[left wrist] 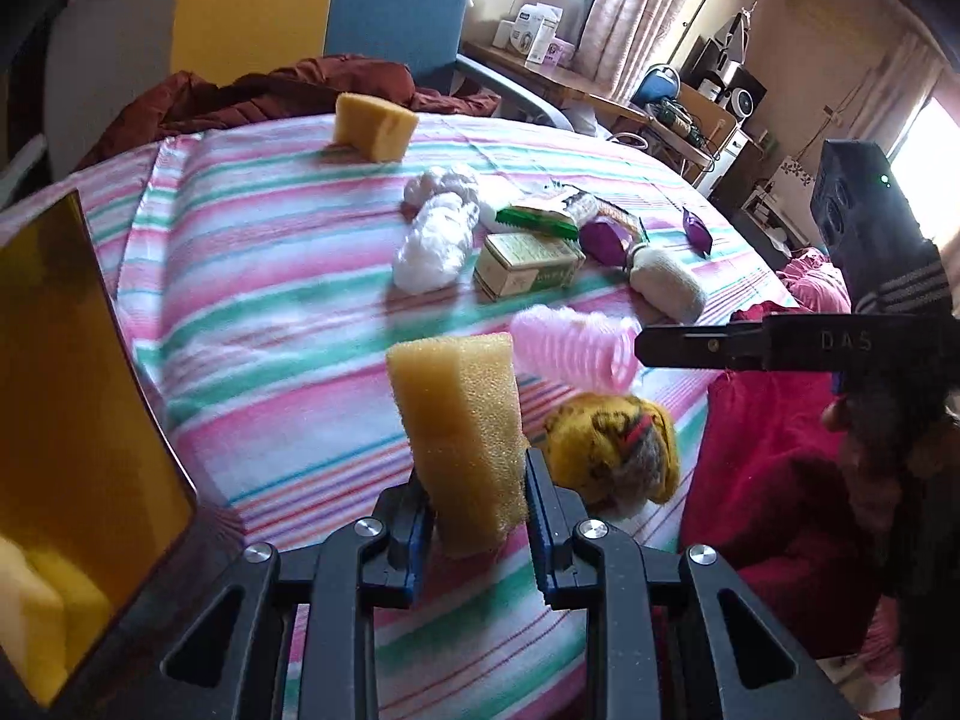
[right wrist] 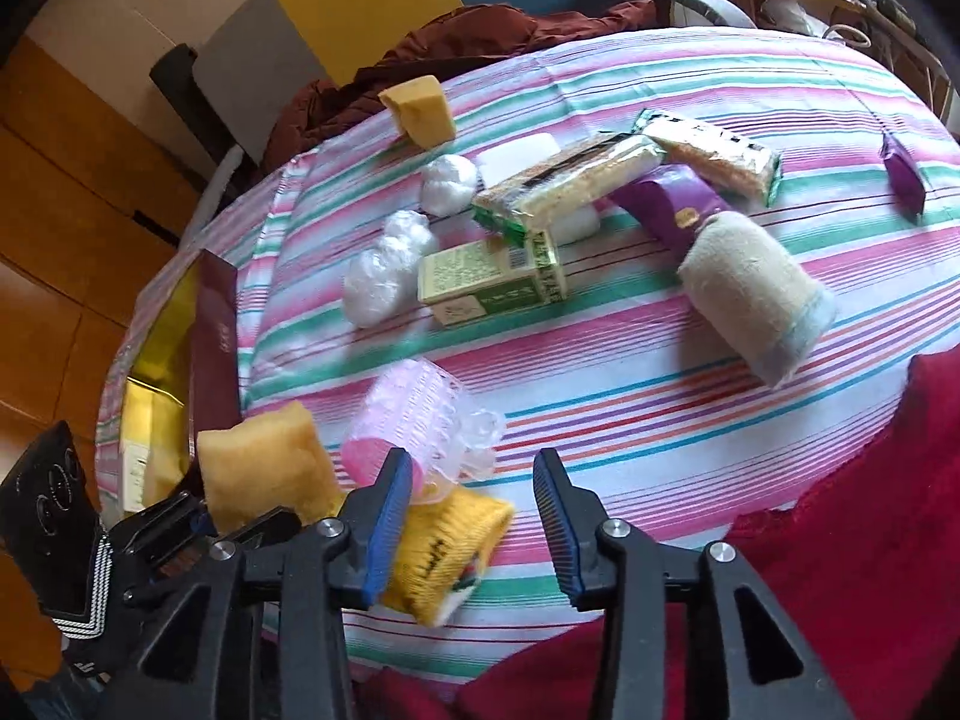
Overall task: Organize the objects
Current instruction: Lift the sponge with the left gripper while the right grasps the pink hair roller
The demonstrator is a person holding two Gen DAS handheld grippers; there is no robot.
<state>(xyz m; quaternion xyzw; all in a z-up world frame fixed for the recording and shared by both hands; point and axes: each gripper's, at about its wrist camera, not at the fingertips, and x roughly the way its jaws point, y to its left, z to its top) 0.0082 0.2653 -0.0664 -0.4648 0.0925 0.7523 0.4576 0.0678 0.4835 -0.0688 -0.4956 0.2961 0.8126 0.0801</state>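
left jaws (left wrist: pixel 474 492) clamped on yellow sponge (left wrist: pixel 462 432), right jaws (right wrist: pixel 474 516) parted, empty

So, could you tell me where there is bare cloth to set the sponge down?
Bare striped cloth lies between the gold box and the white bags, and between the rolled towel and the red cloth. Crowded around the green carton.

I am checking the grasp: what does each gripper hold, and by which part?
The left gripper clamps a yellow sponge at its lower end. The right gripper holds nothing.
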